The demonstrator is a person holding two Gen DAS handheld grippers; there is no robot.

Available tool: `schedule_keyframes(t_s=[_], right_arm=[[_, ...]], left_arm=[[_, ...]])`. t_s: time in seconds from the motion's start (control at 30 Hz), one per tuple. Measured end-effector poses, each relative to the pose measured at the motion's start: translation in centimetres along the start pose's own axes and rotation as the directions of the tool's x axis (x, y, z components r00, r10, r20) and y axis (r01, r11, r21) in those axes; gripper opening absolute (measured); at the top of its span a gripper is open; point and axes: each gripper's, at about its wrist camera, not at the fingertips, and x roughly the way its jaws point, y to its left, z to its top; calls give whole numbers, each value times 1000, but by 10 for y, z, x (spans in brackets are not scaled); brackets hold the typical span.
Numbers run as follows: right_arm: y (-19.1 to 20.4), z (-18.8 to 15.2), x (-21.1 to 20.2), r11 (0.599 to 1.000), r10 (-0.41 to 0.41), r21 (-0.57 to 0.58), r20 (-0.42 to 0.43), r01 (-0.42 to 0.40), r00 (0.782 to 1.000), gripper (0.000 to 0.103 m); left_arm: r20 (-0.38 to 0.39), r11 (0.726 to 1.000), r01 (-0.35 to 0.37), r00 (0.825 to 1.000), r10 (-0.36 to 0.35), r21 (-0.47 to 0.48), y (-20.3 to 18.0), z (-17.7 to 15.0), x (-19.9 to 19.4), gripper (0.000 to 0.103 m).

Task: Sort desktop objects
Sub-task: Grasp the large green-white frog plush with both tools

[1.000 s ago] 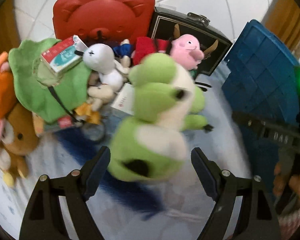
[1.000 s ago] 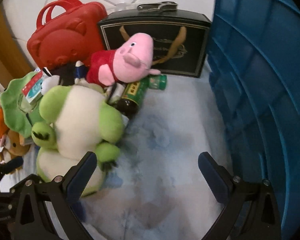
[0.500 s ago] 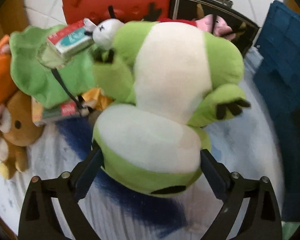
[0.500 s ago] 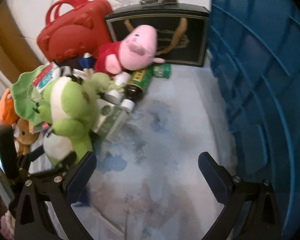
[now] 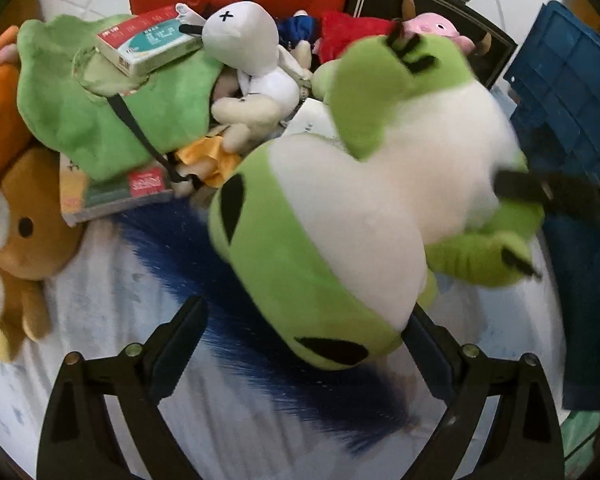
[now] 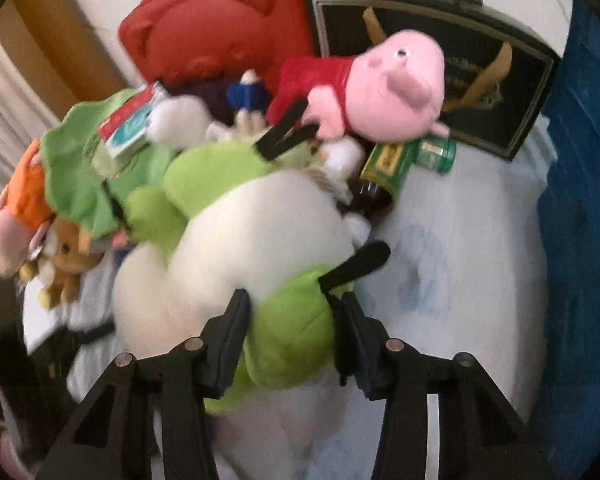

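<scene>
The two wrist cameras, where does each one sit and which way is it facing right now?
Left wrist: sits behind the left tongs, looking steeply down at the green frog plush and the toy pile; both fingers spread wide, and the right tongs' dark finger reaches in from the right edge.
Right wrist: sits behind the right tongs, looking down over the frog's arm, on which its jaws have just been closing, toward the pink pig plush.
Shared: frog, pig, red case, blue crate.
</scene>
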Motion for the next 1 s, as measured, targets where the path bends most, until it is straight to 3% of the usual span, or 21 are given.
schedule_keyframes(t_s=[0.07, 0.17, 0.23, 0.3, 0.33, 0.37, 0.4, 0.53, 0.6, 0.63, 0.67, 0.7, 0.83, 1.0], right_arm=[[-1, -8, -1, 1000, 10, 10, -20, -10, 1000, 45], [-16, -38, 6, 997, 17, 82, -78, -11, 997, 46], [-21, -43, 7, 996, 11, 94, -79, -3, 997, 54], [-33, -46, 7, 991, 1, 134, -65, 7, 998, 75], [-36, -47, 4, 990, -11, 142, -48, 18, 999, 92], [-40, -45, 0, 990, -24, 139, -11, 25, 1000, 102], [-40, -45, 0, 990, -24, 139, -11, 25, 1000, 103], [-42, -37, 3, 993, 3, 122, 30, -7, 1000, 103], [-37, -34, 9, 994, 44, 103, 40, -48, 998, 103], [-37, -34, 9, 994, 44, 103, 40, -48, 998, 96], [-34, -35, 11, 994, 52, 92, 34, -55, 998, 61], [-27, -38, 12, 992, 101, 79, 24, -102, 995, 50], [-12, -44, -4, 998, 60, 24, 52, -62, 997, 48], [2, -56, -60, 998, 66, 6, 166, -68, 984, 46]], left_arm=[[-12, 1000, 6, 1000, -6, 27, -4, 2, -4, 97], [28, 997, -7, 1000, 5, 71, -20, 4, -20, 97], [43, 997, 9, 999, -12, 81, -30, 7, -24, 97], [18, 996, -2, 1000, 1, 86, -35, 9, -13, 97], [4, 997, -6, 1000, 6, 82, -34, 15, -4, 97], [-16, 997, -9, 1000, 10, 74, -35, 15, 6, 97], [-27, 998, -15, 999, 16, 68, -40, 11, 14, 97], [-15, 999, 5, 1000, -4, 32, -38, 14, 24, 94], [6, 999, 5, 1000, -5, 42, -38, 15, 22, 82], [10, 999, 7, 1000, -8, 41, -37, 16, 21, 79], [13, 999, 16, 1000, -17, 41, -36, 16, 20, 74], [19, 999, 10, 1000, -11, 47, -37, 16, 18, 71], [54, 998, 10, 998, -13, 59, -39, 16, 3, 68], [181, 994, 5, 983, -24, 109, -47, 12, -51, 68]])
